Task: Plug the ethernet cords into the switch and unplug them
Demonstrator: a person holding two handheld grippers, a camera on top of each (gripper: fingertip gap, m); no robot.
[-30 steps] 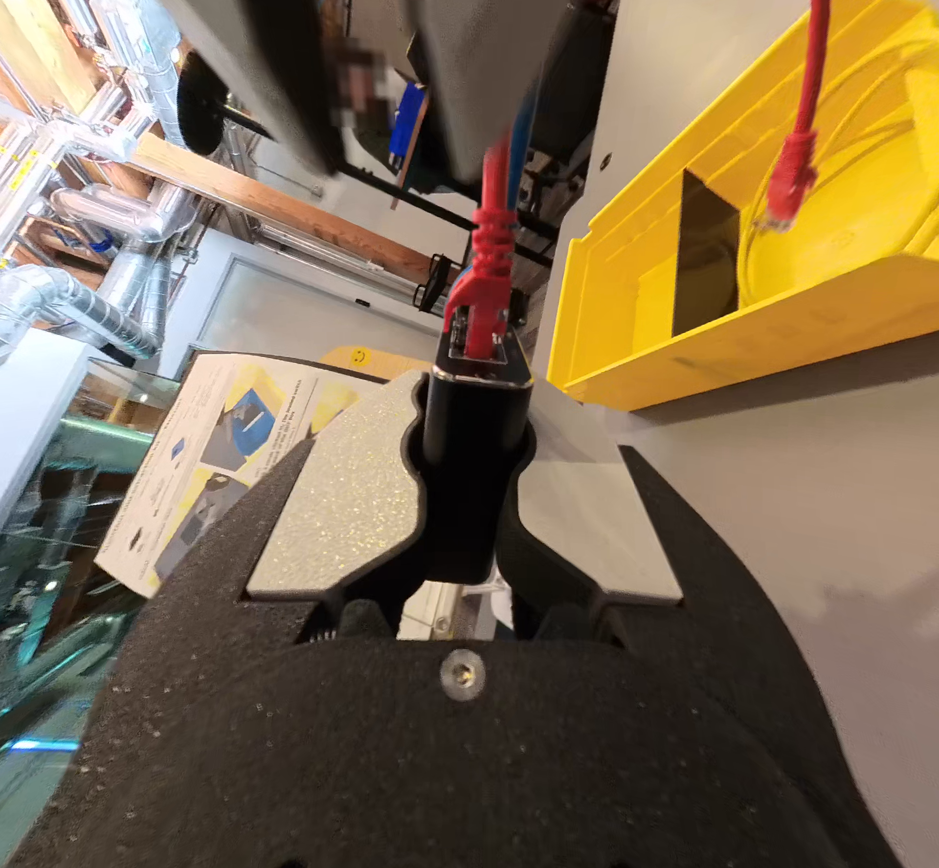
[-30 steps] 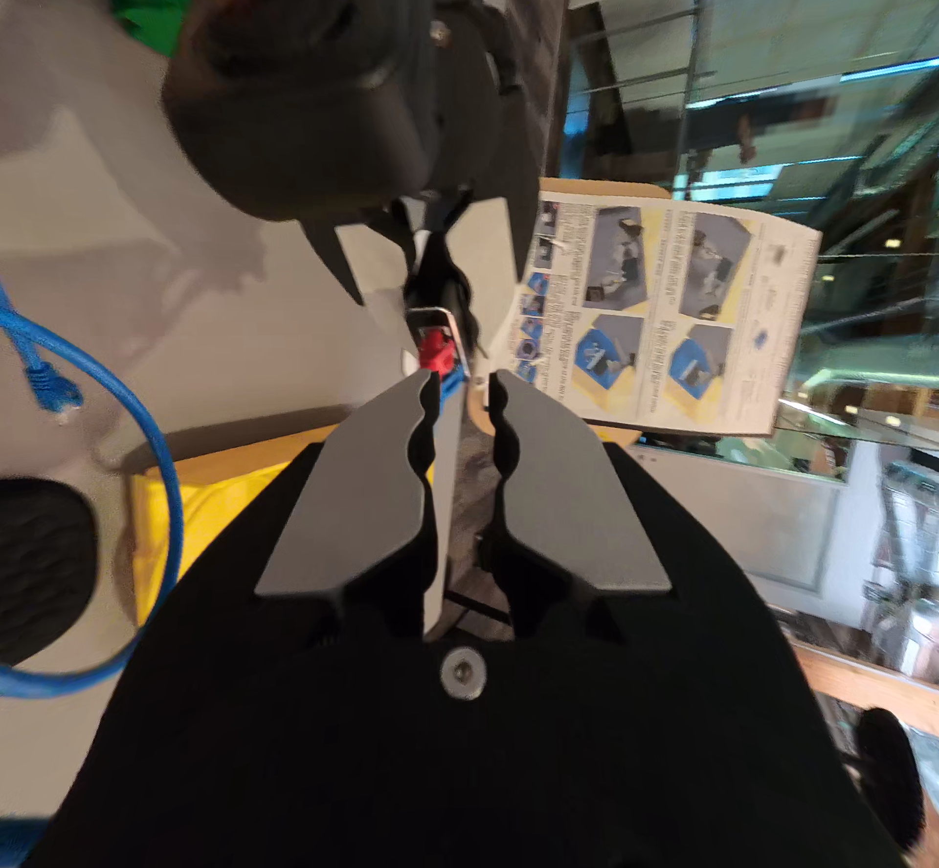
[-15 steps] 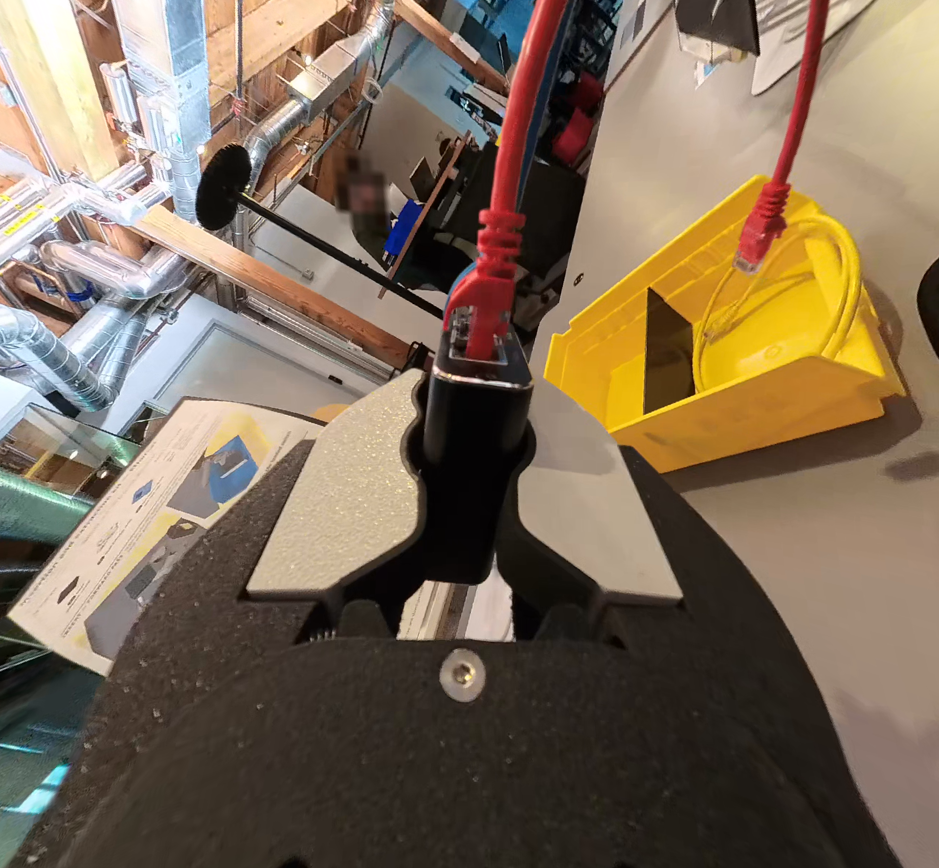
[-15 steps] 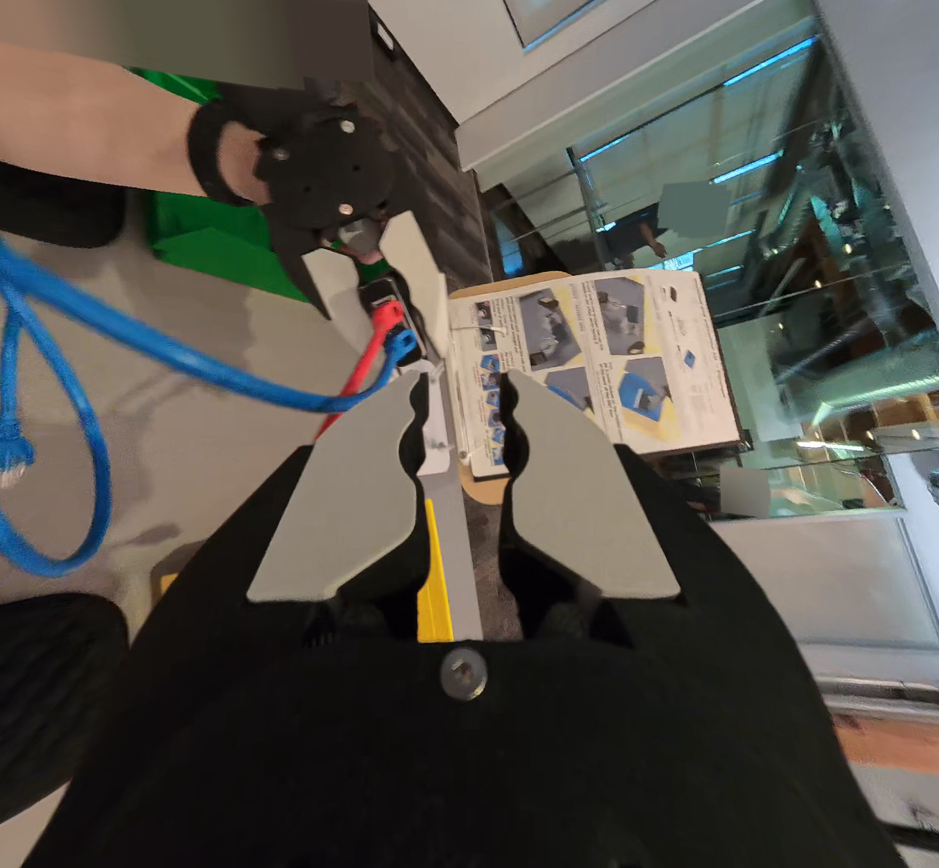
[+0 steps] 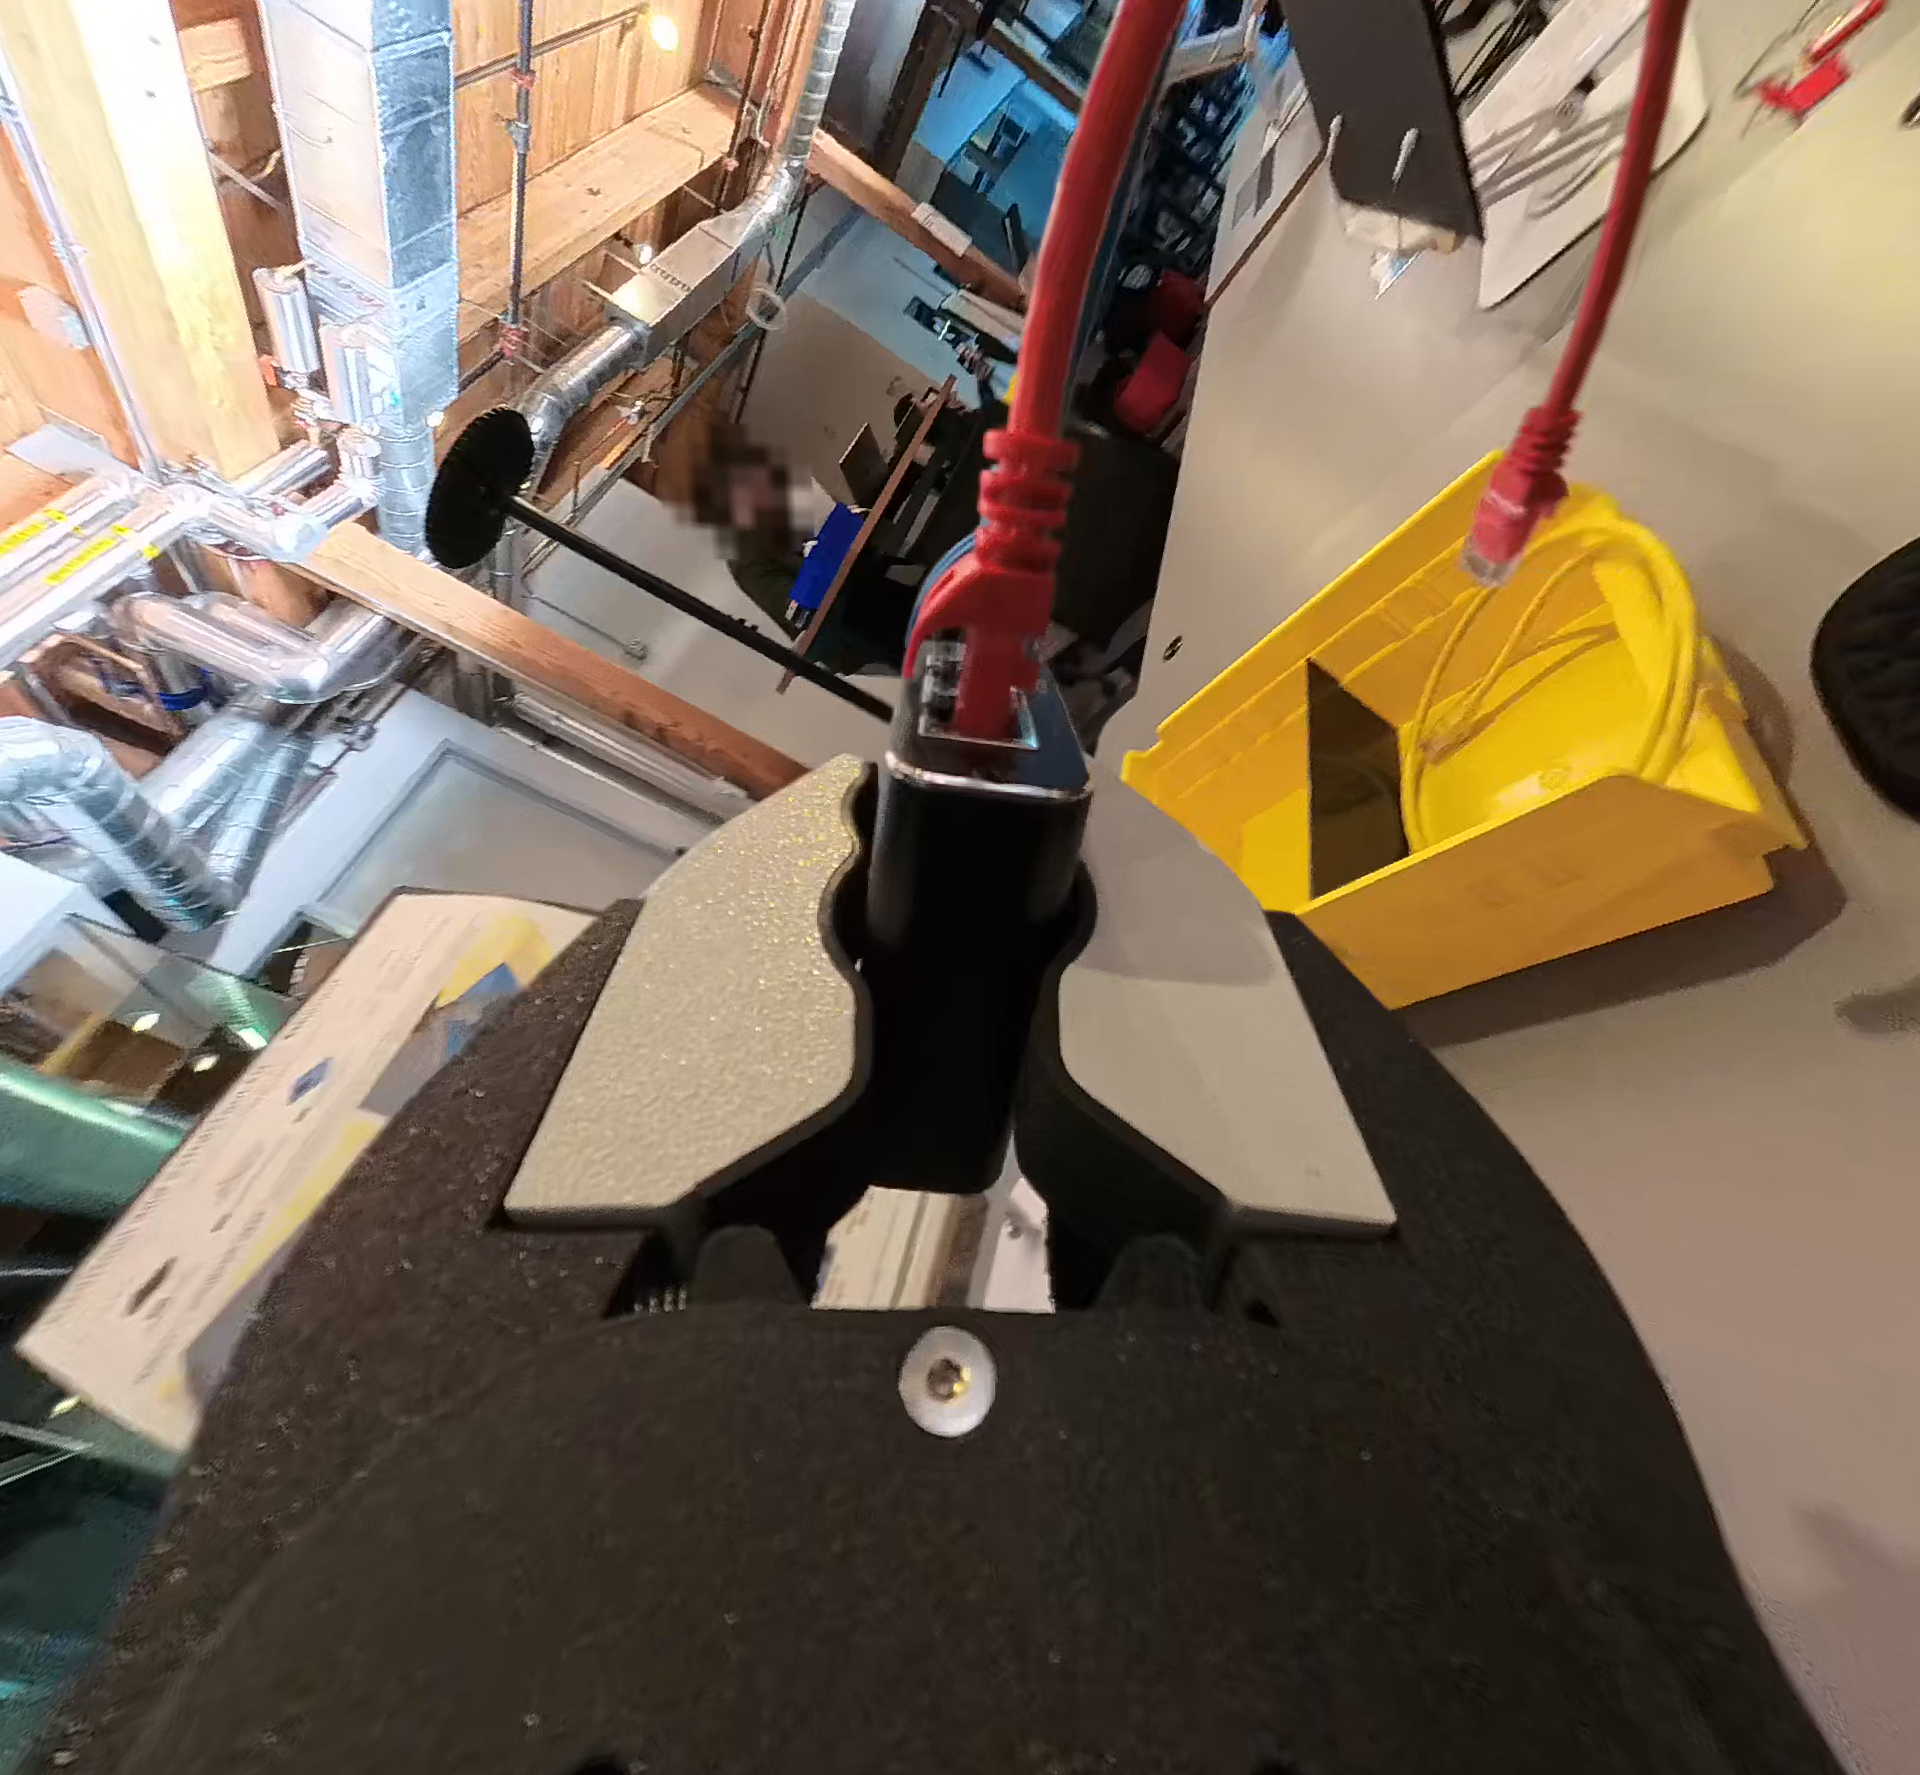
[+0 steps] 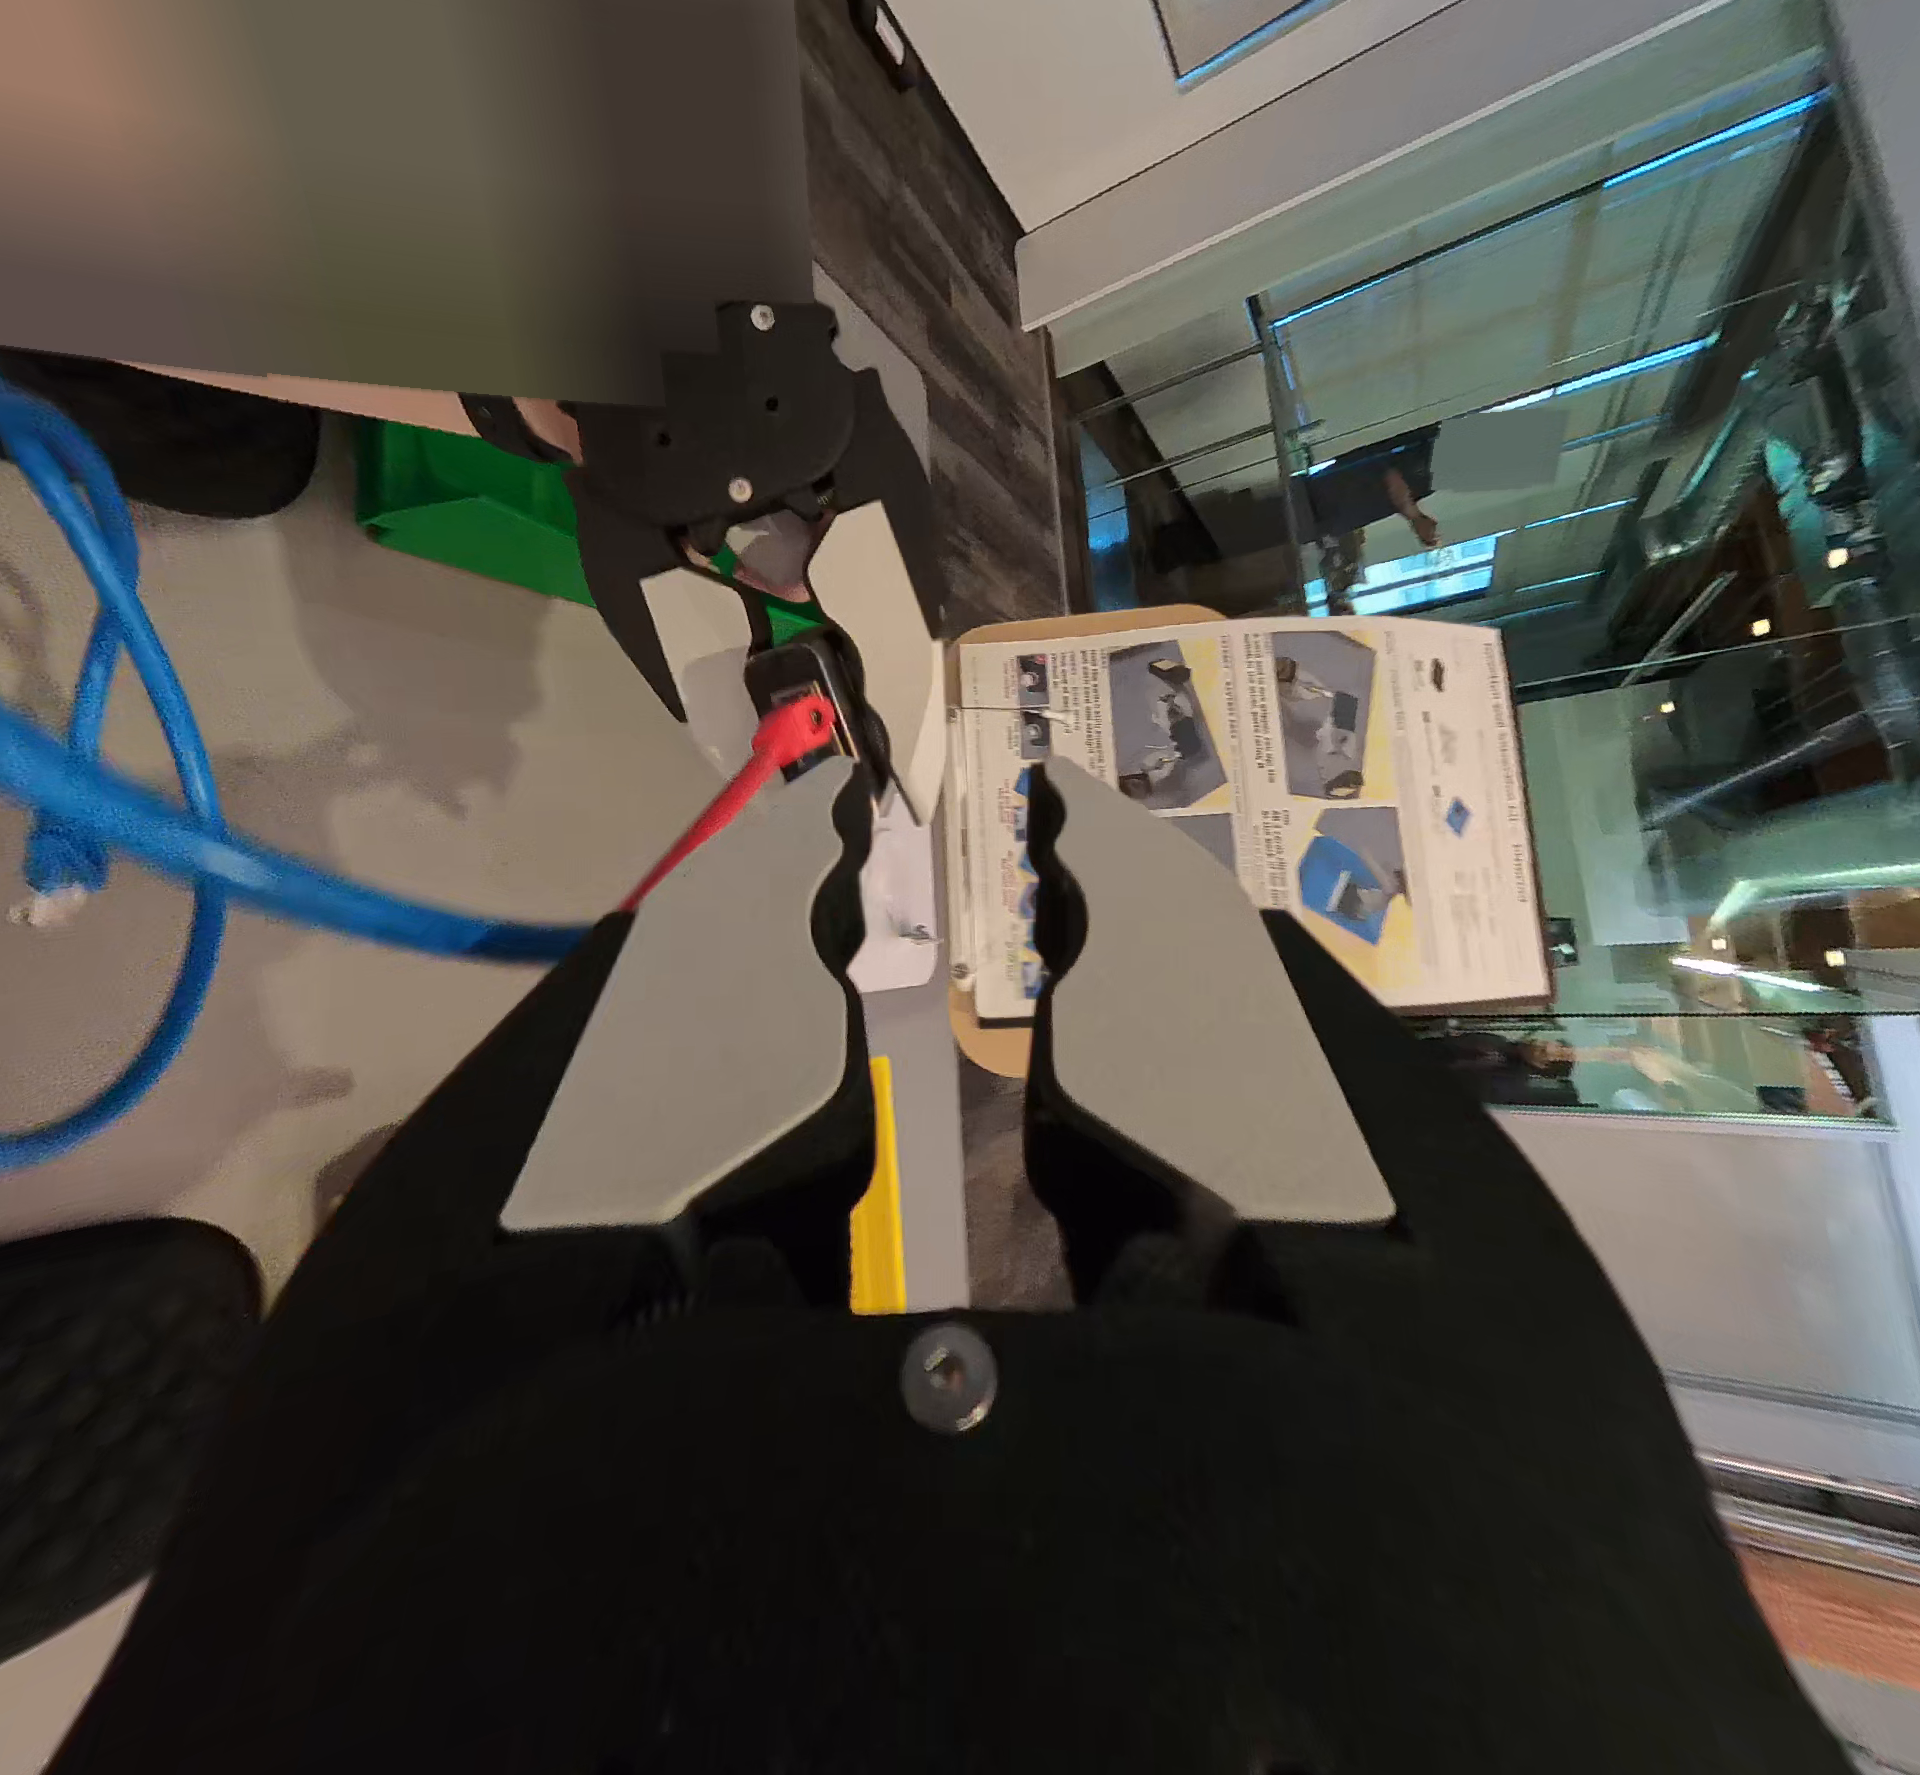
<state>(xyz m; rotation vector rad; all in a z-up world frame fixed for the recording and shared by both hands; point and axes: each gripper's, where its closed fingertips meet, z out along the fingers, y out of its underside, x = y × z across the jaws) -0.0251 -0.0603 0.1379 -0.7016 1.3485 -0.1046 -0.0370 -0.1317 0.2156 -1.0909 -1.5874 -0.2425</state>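
Behind grey table (image 5: 1621, 1206), switch (image 5: 971, 852) ports seemingly half-hidden.

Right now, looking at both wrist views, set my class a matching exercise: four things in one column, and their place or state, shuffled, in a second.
Things:
1. switch
2. red cord
3. yellow cord
4. right gripper

Place or state:
A. coiled in the yellow bin
B. open, holding nothing
C. clamped between the left gripper's fingers
D. one end plugged into the switch, the other dangling free

Pairs: 1-C, 2-D, 3-A, 4-B
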